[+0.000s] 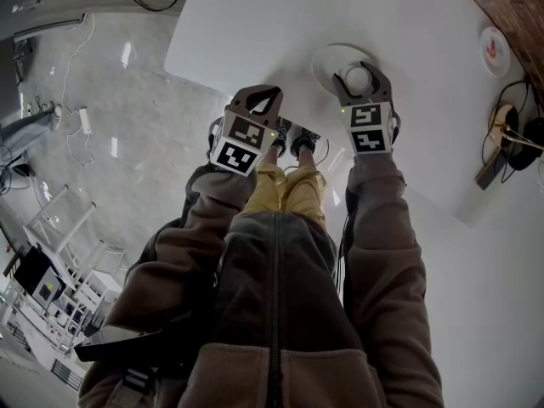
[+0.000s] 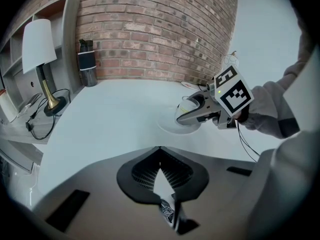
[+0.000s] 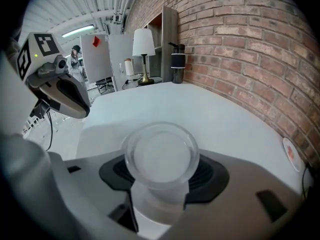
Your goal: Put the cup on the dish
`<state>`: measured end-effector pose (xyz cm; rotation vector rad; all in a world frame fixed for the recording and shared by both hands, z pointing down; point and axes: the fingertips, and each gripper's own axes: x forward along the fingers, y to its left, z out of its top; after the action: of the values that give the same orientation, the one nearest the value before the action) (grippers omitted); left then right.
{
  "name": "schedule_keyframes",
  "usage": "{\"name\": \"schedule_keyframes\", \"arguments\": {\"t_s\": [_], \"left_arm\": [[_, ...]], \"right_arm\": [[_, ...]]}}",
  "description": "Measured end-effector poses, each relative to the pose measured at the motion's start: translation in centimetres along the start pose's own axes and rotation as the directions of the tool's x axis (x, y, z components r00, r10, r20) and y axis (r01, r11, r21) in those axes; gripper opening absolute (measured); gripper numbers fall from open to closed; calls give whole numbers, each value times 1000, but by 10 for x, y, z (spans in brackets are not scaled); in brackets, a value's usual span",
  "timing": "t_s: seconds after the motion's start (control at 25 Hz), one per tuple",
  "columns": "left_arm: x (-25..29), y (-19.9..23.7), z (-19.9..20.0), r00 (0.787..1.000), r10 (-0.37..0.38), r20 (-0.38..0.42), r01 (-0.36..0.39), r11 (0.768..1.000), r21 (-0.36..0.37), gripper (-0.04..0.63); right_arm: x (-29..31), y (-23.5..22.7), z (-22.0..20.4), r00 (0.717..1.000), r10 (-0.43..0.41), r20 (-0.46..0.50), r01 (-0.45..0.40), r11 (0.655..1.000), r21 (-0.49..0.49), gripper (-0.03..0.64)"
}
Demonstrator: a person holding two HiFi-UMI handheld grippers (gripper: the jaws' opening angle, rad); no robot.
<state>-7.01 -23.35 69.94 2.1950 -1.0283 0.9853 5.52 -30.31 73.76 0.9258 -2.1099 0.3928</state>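
Right gripper view checked first: clear cup [image 3: 160, 156] clamped at its sides between the pads of the right gripper [image 1: 359, 70], mouth toward the camera, apparently empty. No slack noted at either pad.

From the head view, cup placed inside the outline of the white dish [image 1: 327, 62], somewhat toward its right side rather than dead centre. Dish sited on the white table [image 1: 255, 24], near the edge closest to the person. From the left gripper view, cup base low over the dish; impossible to tell whether touching or just above.

Left gripper [image 2: 160, 149] clenched on nothing, held at the near edge, apart from the dish.

Lamp [image 2: 37, 49] and dark bottle [image 2: 86, 64] noted at the far edge by the brick wall, well apart from the work.

Judged stage: final lowering and release, not yet done.

Risks from here:
- Release with the base off the dish or tilted: likely tip or roll toward the near edge.
- Off-centre landing on the dish's raised rim: likely rocking.
- Uneven opening of the jaws: possible drag on the cup, or a shifted dish, with nothing steadying it.
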Motion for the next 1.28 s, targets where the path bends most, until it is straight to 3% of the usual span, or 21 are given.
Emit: {"name": "schedule_keyframes", "arguments": {"t_s": [0.2,0.28,0.4,0.68,0.84,0.96,1.16,1.28], "left_arm": [[-3,-2,-2,1000,6,-5,-6,1000,-1,6],[-7,-3,2,1000,11,11,-11,1000,-10,6],[-15,-4,13,999,23,49,-22,1000,-21,6],[-67,-5,72,979,82,188,-79,997,-25,6],[-114,-15,135,936,100,337,-99,995,-20,6],[-153,-32,184,892,76,445,-103,994,35,6],[-202,-53,258,812,60,580,-140,986,94,5],[-226,-67,284,776,50,628,-156,981,115,6]], "right_arm": [[-4,0,6,998,23,63,-23,1000,4,264],[-11,-1,12,996,23,88,-23,1000,-2,310],[-32,0,24,991,18,135,-16,1000,-16,314],[-128,-7,71,955,-92,281,73,994,77,313],[-187,-9,107,923,-147,355,113,987,116,288],[-233,-10,140,885,-188,425,146,981,131,250],[-300,-32,187,806,-280,521,238,960,147,145],[-331,-39,206,769,-311,558,280,949,143,79]]}}
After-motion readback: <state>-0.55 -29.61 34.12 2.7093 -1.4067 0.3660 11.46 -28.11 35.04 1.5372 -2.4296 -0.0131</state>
